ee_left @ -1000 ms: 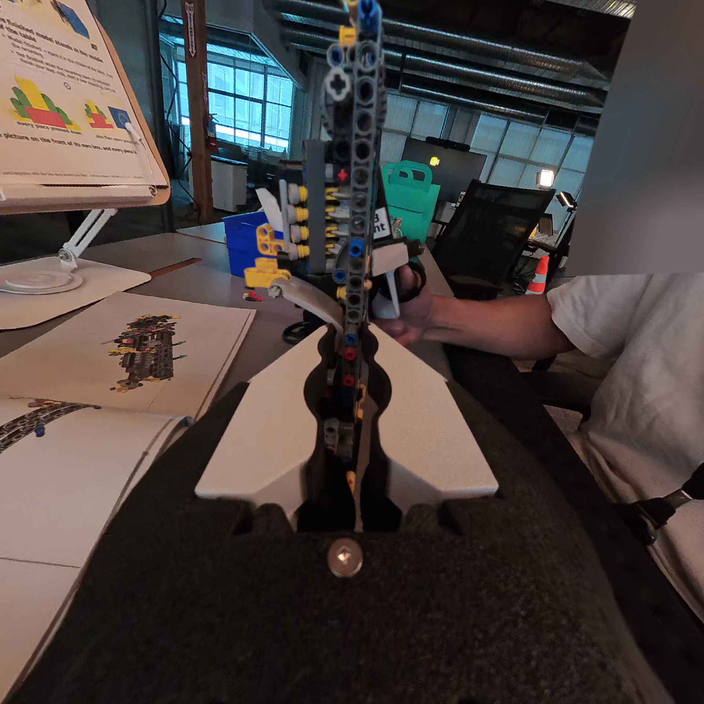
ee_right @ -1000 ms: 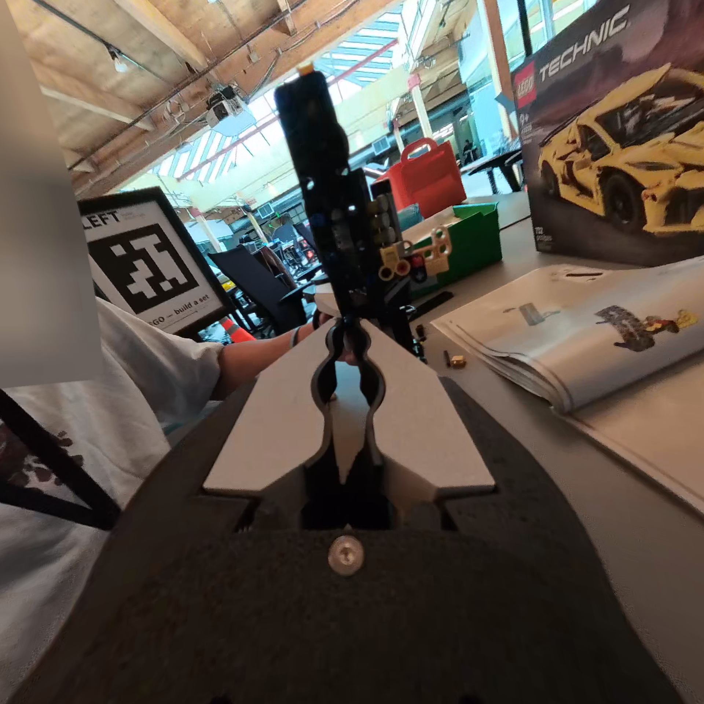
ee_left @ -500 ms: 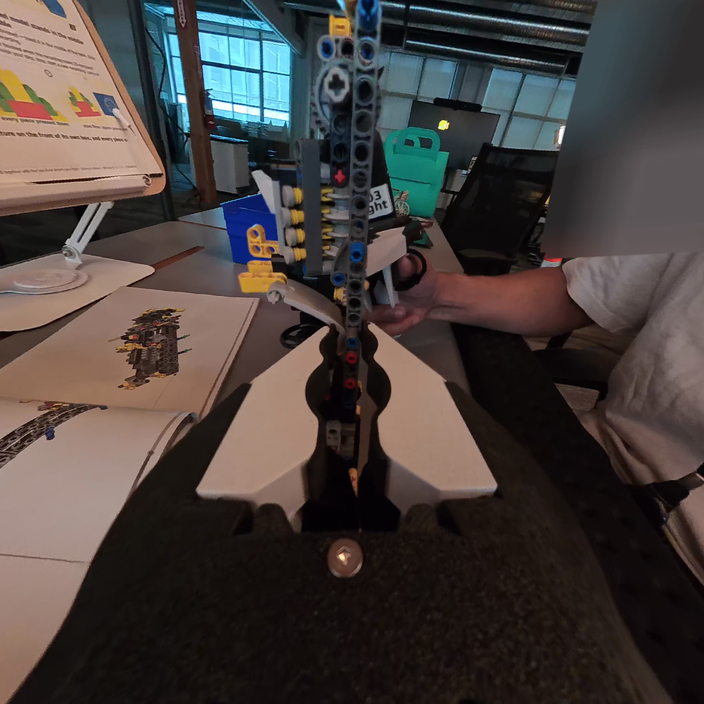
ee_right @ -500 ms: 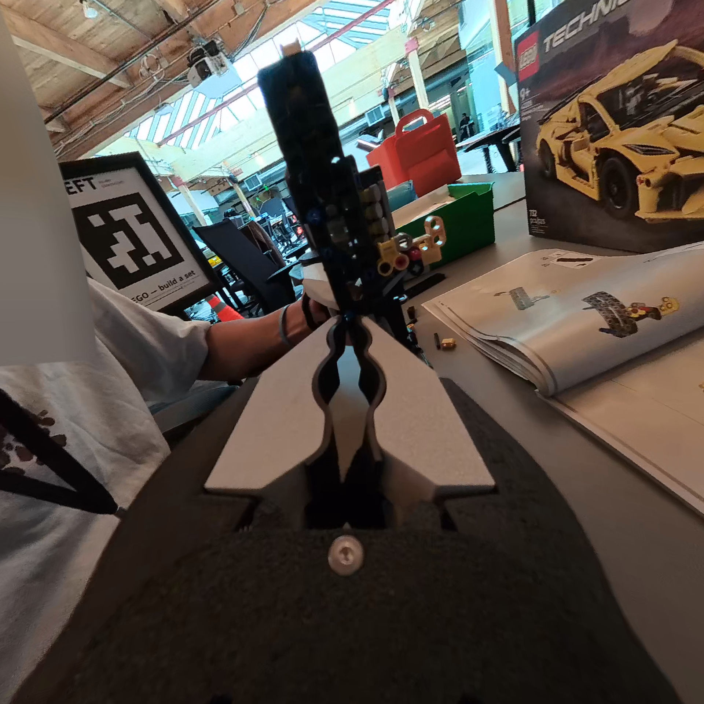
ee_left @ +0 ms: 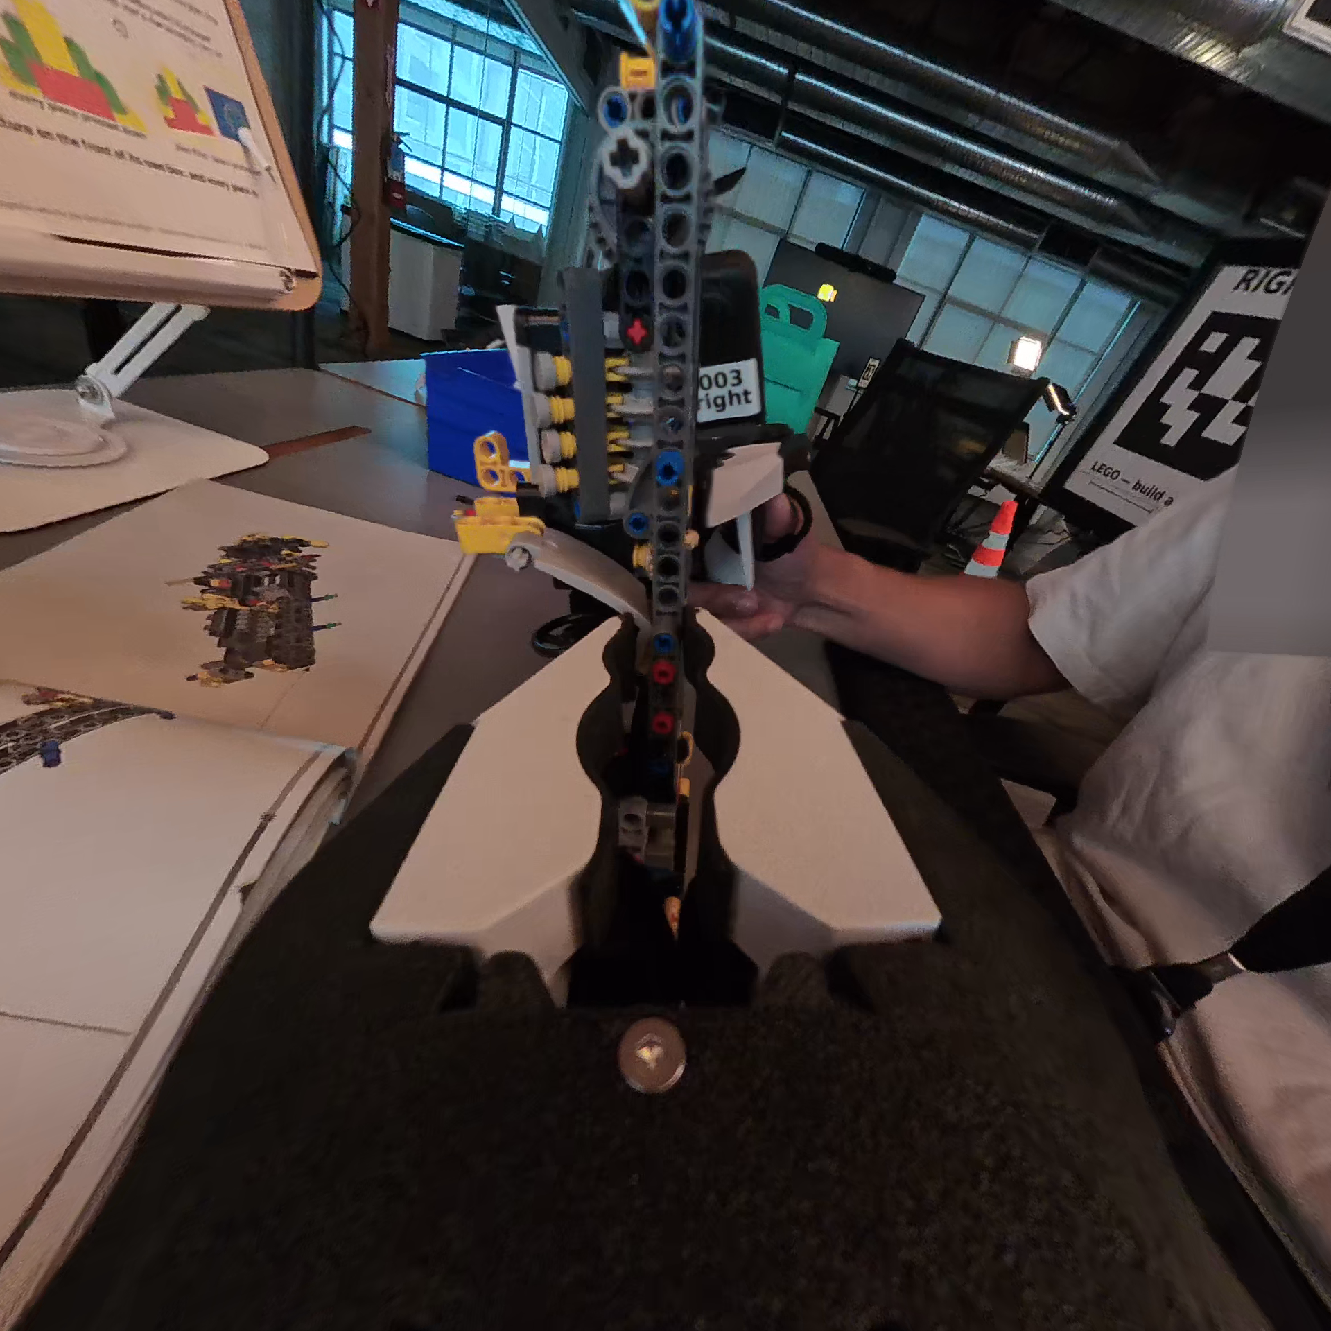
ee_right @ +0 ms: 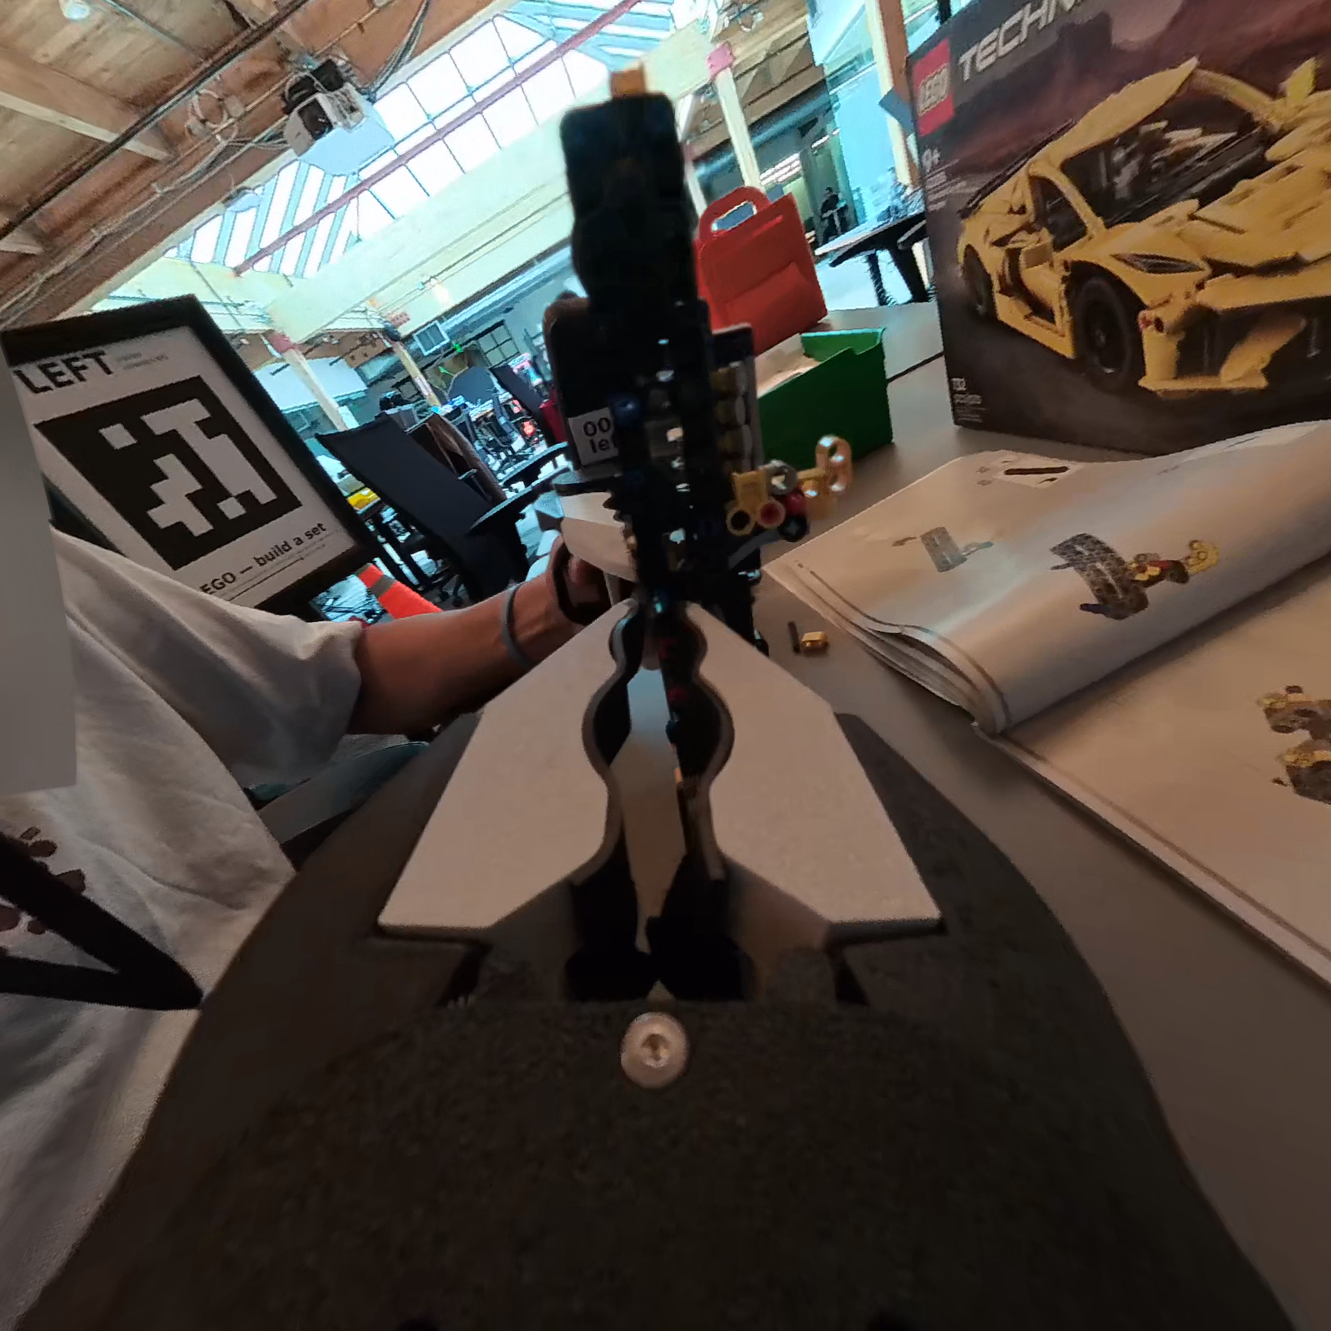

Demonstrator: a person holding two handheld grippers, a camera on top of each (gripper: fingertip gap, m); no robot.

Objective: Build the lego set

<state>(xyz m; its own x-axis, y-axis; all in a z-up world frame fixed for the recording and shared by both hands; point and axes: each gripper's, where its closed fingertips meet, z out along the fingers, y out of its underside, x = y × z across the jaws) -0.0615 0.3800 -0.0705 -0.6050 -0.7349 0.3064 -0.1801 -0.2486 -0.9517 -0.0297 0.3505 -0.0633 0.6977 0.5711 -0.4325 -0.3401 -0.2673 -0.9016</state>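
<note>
We held the half-built lego assembly [ee_left: 666, 446] upright at twelve o'clock, left hand-held gripper [ee_left: 659, 648] and right hand-held gripper [ee_right: 659, 626] both clamped on it; next likely seating another piece.

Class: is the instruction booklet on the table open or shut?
Open. The booklet lies spread on the table, printed pages up, with its stacked page edges fanned beside the fold.
</note>
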